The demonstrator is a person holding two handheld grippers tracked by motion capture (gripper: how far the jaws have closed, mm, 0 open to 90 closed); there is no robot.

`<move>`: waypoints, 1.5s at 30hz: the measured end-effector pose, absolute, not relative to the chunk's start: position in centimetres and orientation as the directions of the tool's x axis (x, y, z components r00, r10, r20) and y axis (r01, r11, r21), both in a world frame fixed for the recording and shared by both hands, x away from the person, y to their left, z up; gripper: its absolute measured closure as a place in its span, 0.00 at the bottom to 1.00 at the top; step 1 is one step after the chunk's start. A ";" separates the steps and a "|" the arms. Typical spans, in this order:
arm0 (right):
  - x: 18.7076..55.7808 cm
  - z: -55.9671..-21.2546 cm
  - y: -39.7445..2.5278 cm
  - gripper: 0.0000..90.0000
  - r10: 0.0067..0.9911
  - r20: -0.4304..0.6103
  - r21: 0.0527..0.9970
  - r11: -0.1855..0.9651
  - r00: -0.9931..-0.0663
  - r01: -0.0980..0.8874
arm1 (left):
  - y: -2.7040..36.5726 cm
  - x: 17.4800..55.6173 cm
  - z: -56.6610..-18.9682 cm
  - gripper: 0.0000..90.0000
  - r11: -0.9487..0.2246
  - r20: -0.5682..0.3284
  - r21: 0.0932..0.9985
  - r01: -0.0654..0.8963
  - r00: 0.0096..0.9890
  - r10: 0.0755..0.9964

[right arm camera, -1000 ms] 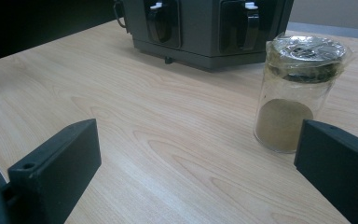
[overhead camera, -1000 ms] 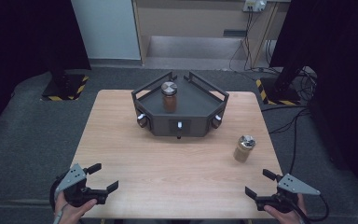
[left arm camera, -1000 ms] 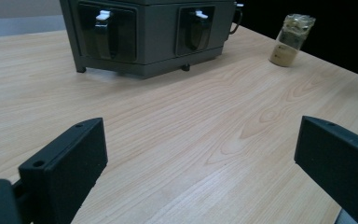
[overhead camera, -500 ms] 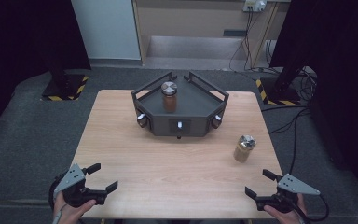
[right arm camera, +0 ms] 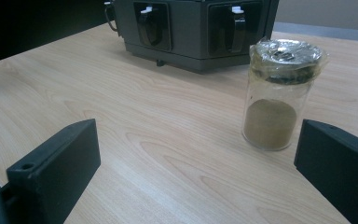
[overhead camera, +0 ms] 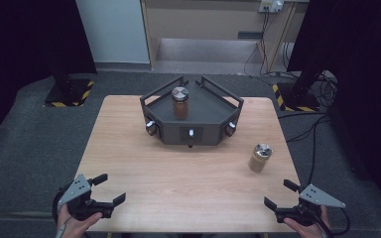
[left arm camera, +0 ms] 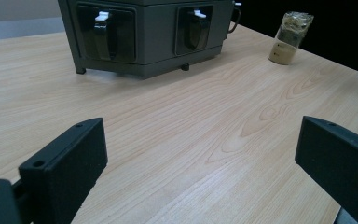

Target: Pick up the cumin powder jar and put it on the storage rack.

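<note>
Table (overhead camera: 144,163): pale wood, and on its far middle I see the dark grey box (overhead camera: 191,124), knobs on its front faces. My left gripper (overhead camera: 106,191) hovers at the near left corner, jaws wide apart, holding nothing. My right gripper (overhead camera: 280,194) mirrors it at the near right corner, equally wide and empty. One jar (overhead camera: 180,102) stands upright on the box. A second jar (overhead camera: 260,157), part full of tan powder with a wrapped lid, stands right of the box.

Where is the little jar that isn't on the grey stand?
The jar stands on the table, right of the stand and ahead of the right claw.
</note>
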State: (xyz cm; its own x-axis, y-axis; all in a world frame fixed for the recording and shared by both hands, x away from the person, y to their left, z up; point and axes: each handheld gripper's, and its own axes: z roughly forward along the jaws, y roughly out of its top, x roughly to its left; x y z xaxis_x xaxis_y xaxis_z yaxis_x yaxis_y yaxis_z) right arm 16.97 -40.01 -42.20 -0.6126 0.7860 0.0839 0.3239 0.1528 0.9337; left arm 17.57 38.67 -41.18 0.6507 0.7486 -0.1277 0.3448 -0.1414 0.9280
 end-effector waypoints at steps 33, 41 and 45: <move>21.6 -32.2 -41.1 0.03 0.786 0.059 0.877 0.253 -0.615 0.408 | 38.7 17.7 -41.3 0.02 -0.134 -0.135 0.929 0.346 0.653 0.746; 22.5 -30.7 -40.6 0.04 0.790 0.039 0.862 0.283 -0.612 0.421 | 38.7 17.7 -41.3 0.02 -0.137 -0.134 0.928 0.346 0.654 0.744; 23.2 -30.6 -40.4 0.04 0.795 0.041 0.855 0.285 -0.605 0.433 | 38.7 17.7 -41.3 0.02 -0.138 -0.134 0.928 0.347 0.654 0.745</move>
